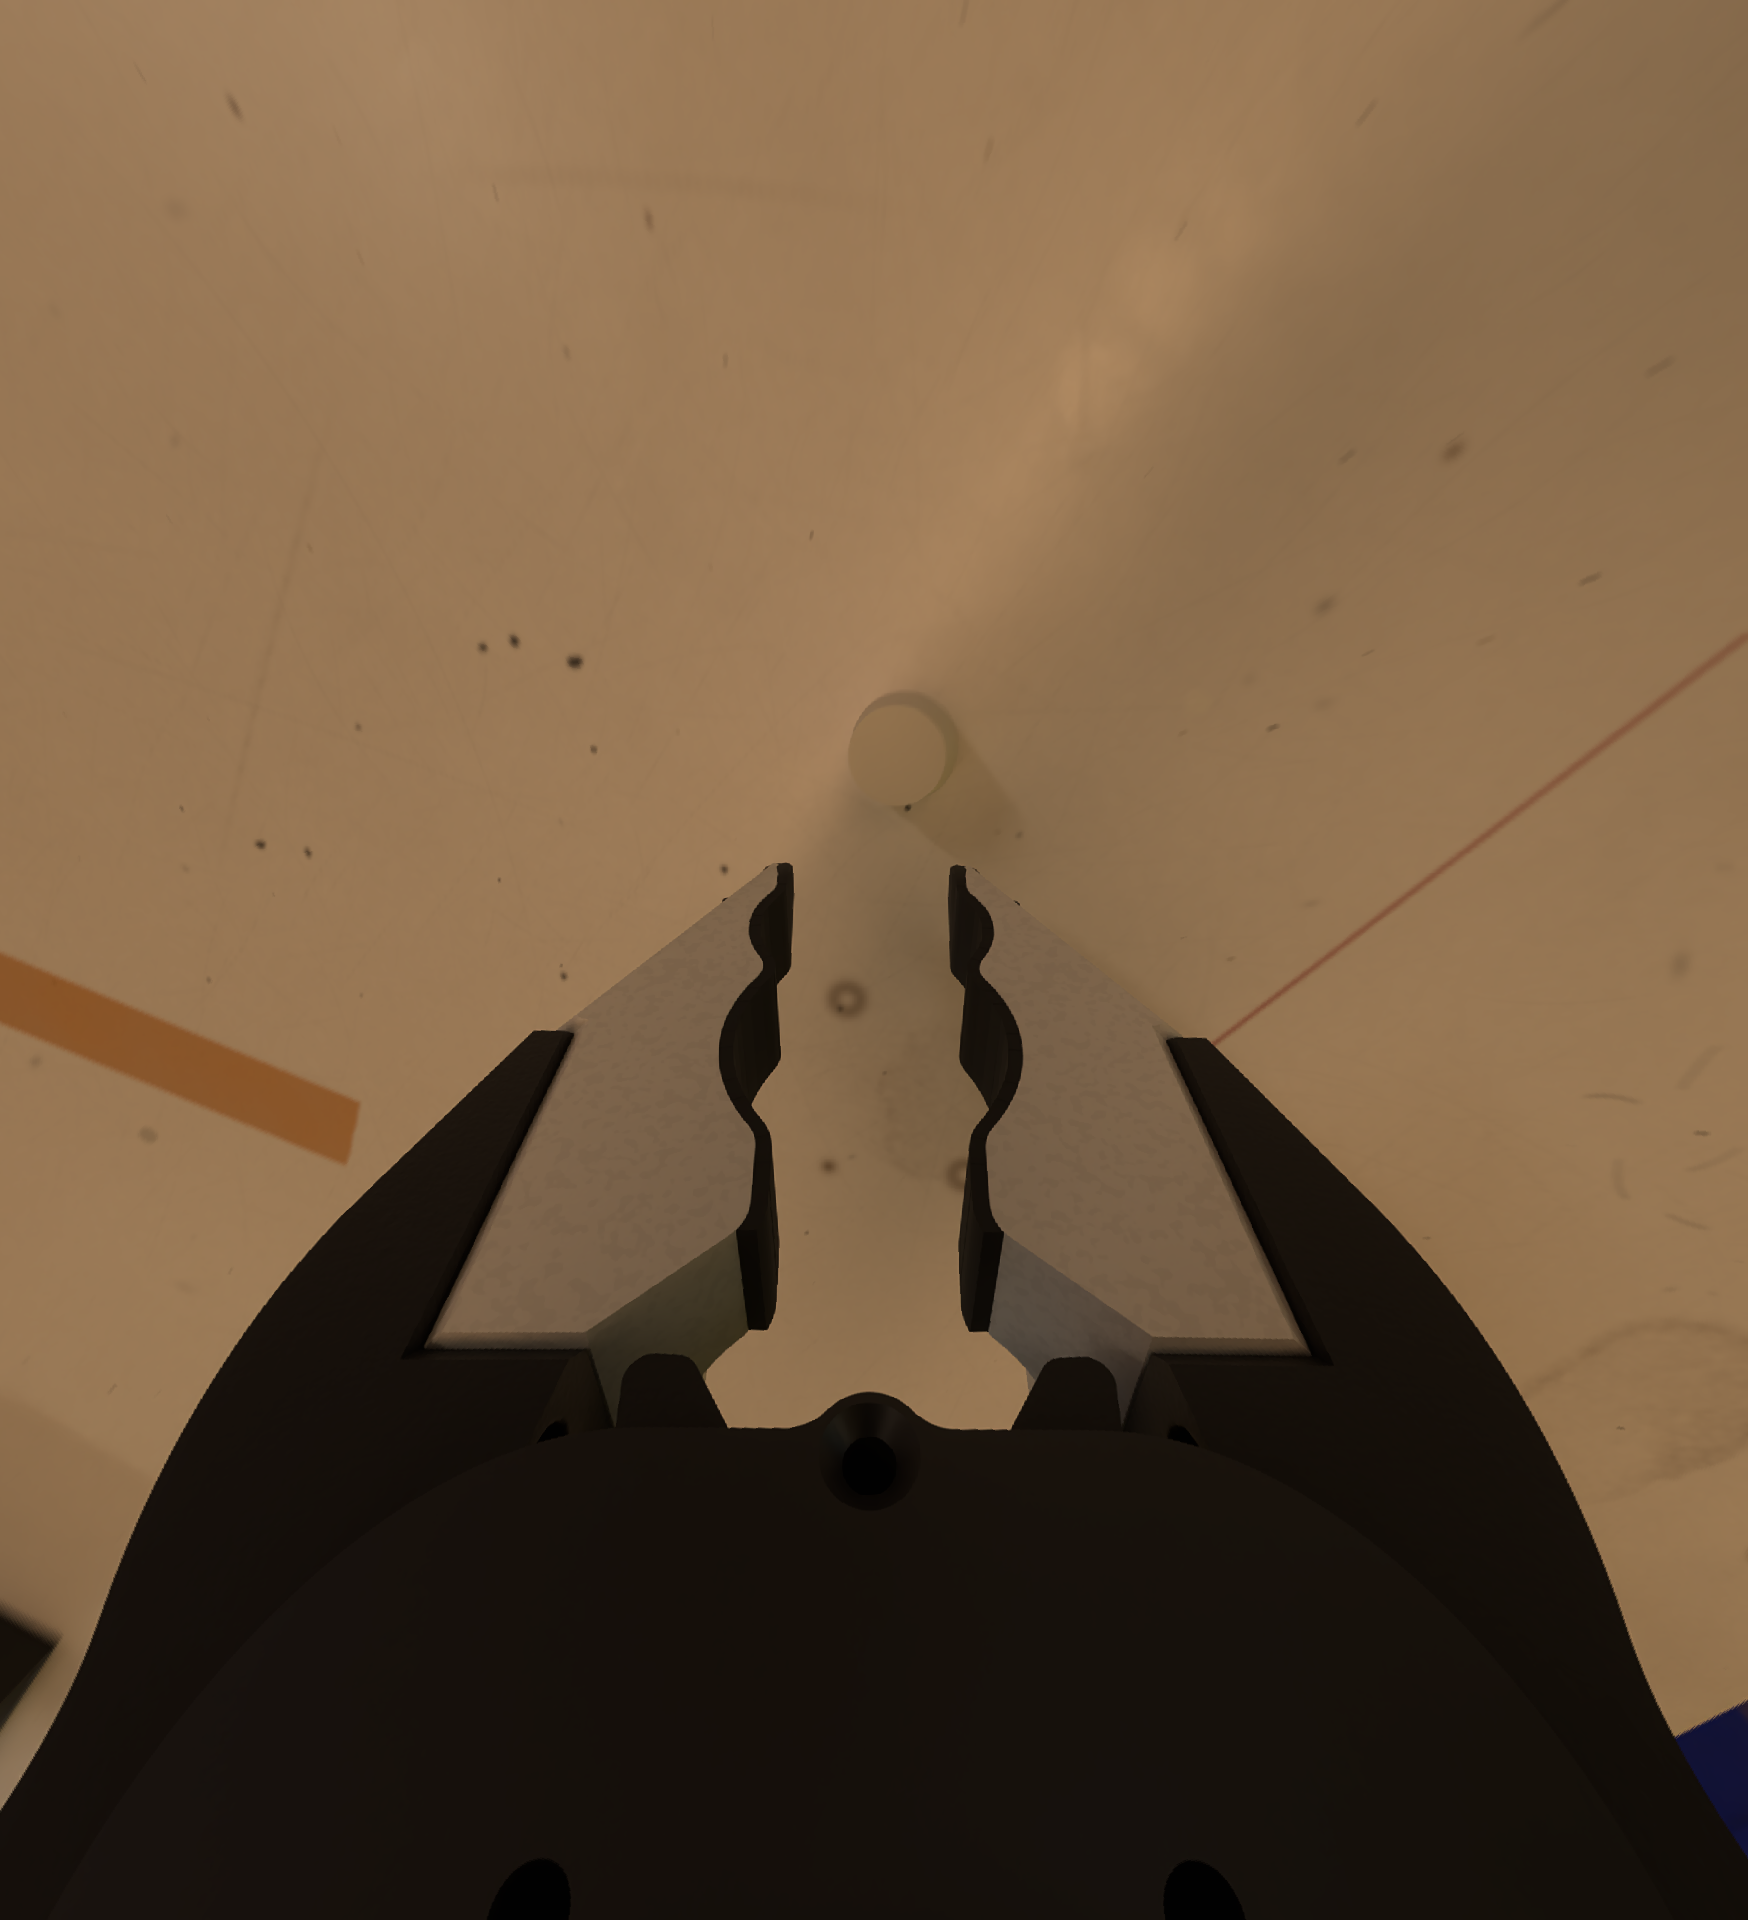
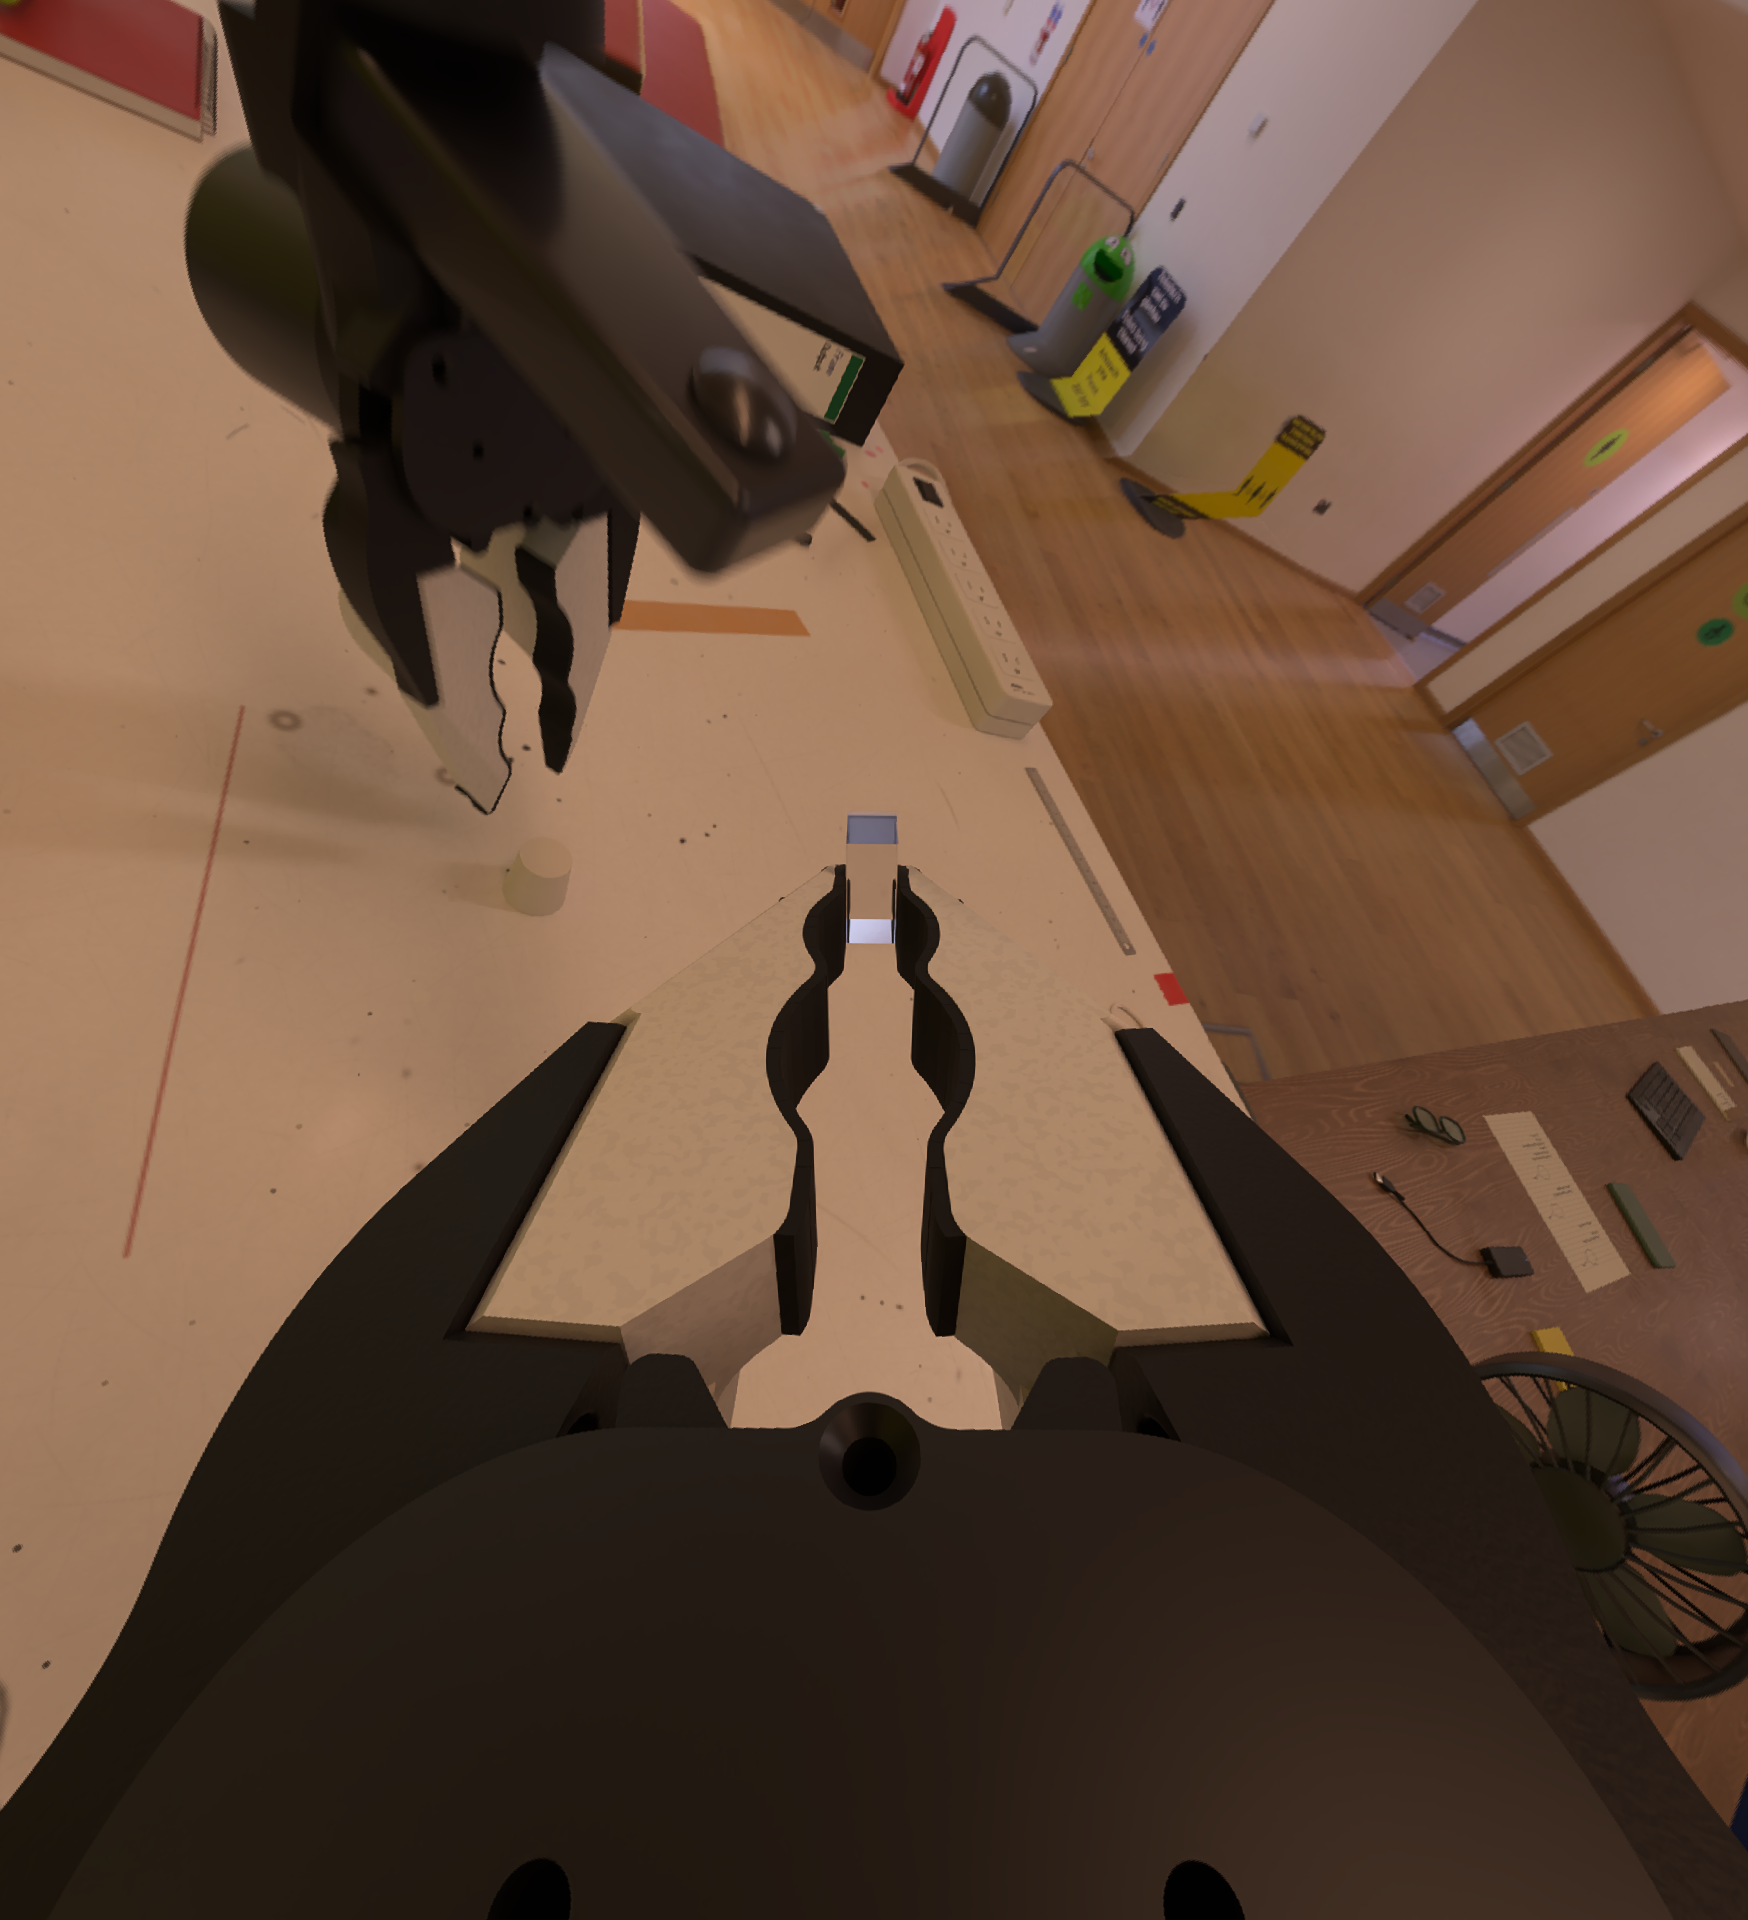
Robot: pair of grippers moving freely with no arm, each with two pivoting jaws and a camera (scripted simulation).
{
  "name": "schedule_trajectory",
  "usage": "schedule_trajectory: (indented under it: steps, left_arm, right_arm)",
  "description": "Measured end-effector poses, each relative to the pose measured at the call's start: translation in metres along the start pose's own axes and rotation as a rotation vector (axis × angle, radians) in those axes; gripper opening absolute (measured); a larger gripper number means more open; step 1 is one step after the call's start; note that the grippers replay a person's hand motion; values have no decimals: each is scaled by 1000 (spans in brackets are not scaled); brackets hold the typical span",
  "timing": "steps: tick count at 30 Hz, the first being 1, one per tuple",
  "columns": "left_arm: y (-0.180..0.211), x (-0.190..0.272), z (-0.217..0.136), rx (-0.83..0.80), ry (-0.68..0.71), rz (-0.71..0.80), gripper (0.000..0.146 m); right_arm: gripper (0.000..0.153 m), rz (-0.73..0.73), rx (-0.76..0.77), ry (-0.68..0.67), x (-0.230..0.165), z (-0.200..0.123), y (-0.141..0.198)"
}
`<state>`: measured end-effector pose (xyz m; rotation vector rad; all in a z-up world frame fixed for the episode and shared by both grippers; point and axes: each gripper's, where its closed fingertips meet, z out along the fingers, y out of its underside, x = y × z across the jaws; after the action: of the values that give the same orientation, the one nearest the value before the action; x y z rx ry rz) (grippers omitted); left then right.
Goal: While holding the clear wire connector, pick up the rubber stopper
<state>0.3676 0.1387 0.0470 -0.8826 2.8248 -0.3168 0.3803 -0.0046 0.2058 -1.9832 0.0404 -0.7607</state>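
While the right gripper point(image 2: 868, 883) pinches the small clear block-shaped wire connector point(image 2: 871, 878), the left gripper point(image 1: 871, 873) hangs parted and empty just short of the pale, squat cylindrical rubber stopper point(image 1: 899, 750) standing on the table point(image 1: 330, 416), likely light, grippy and best squeezed across its round sides.

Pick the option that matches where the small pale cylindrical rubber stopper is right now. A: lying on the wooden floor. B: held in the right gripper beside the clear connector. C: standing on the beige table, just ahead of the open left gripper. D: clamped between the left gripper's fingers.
C: the small pale cylindrical rubber stopper rests on the beige table, beyond the open left gripper, untouched.
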Motion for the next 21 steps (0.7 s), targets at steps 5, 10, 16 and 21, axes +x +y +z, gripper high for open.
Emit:
schedule_trajectory:
  steps: [5, 10, 16, 21]
  left_arm:
    - [17, -5, 20, -154, -41, 27, 30]
    - [19, -12, 22, -181, -23, -37, 44]
    - [21, -13, 31, -248, 35, -84, 47]
    - [20, -10, 32, -236, 71, -99, 43]
  right_arm:
    - [8, 2, 34, 21, 7, -12, -8]
    - [8, 1, 46, 30, 11, -17, -11]
    - [8, -1, 58, 35, 14, -22, -14]
    - [8, -5, 68, 33, 13, -23, -17]
